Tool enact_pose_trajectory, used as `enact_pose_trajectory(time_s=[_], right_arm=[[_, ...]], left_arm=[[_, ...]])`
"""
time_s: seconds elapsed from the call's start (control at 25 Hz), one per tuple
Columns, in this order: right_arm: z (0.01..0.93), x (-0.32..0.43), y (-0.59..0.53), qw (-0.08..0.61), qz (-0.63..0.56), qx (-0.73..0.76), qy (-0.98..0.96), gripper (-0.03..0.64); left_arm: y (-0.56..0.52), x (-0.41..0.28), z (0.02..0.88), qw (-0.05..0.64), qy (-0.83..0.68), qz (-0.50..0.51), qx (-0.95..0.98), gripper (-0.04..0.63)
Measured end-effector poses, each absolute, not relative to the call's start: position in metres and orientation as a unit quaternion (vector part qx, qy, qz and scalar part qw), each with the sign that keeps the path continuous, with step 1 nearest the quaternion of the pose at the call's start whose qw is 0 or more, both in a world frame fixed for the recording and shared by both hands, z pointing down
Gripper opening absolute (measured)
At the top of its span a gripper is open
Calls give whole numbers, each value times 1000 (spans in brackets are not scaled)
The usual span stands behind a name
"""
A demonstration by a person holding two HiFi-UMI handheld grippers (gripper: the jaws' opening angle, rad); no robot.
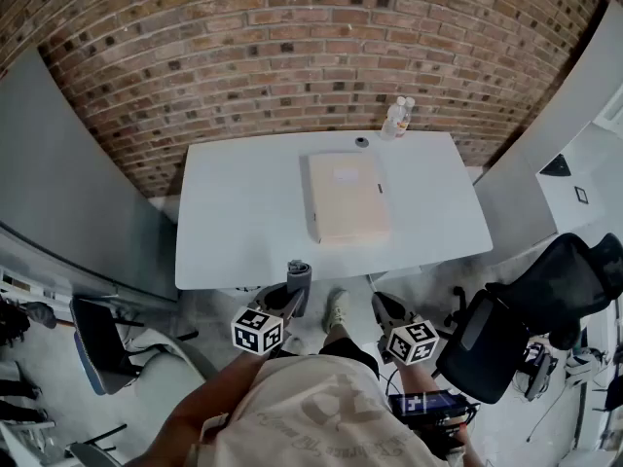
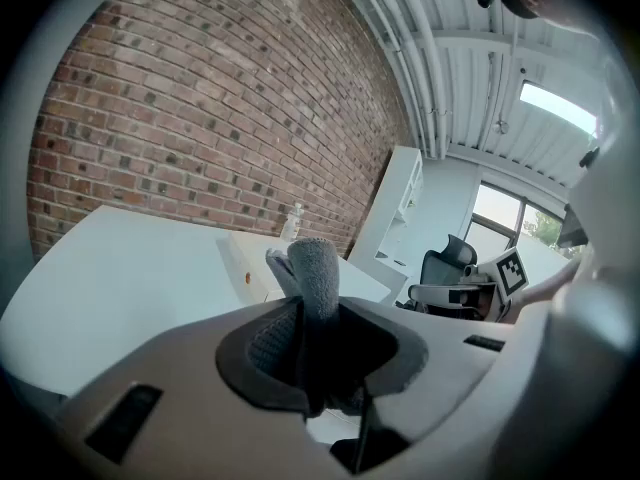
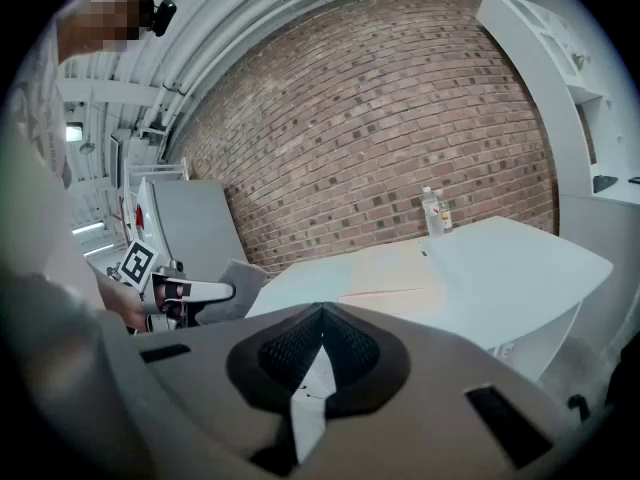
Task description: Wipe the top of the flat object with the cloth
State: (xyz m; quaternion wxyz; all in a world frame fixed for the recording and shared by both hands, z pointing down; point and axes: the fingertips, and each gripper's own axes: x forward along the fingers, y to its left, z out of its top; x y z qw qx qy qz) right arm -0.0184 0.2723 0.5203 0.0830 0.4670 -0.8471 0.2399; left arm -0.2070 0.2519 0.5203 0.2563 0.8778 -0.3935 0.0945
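Left tool [image 2: 305,313] is clamped on a grey cloth [image 2: 316,266], which stands up in a rolled fold from between the jaws. Right tool [image 3: 321,320] has its jaws pressed together with nothing in them.

Writing is scarce. Each tool carries a cube with black-and-white square markers. The flat object [image 1: 348,198], pale beige, has a lighter label patch on its far half, too small to read. A band wraps the bottle [image 1: 397,118], and its print cannot be read either. The person's shirt has faint print that cannot be read.

The bottle is clear with a white cap and stands upright at the tabletop's [image 1: 243,217] far edge, by the brick wall; I cannot tell what is in it.

The flat object lies lengthwise near the middle of the white tabletop, well apart from both tools. Both tools are held low in front of the person's body, short of the near edge, side by side and tipped slightly down toward the tabletop. The cloth sits just at that near edge. A black chair [image 1: 526,331] stands to the right.
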Motion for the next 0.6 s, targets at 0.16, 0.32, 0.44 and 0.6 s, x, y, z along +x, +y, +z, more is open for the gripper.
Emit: enact_pose_trajectory(time_s=[0.16, 0.32, 0.44, 0.6], right_arm=[[517, -27, 271, 80, 234, 462, -852, 20], [522, -27, 270, 78, 244, 470, -845, 20], [529, -20, 269, 73, 257, 484, -833, 20], [534, -14, 267, 75, 264, 494, -825, 21]], left_arm=[[252, -213, 519, 257, -397, 94, 876, 100], [253, -216, 521, 259, -401, 97, 873, 101], [253, -217, 525, 263, -402, 100, 872, 101], [251, -219, 530, 269, -402, 105, 869, 101]])
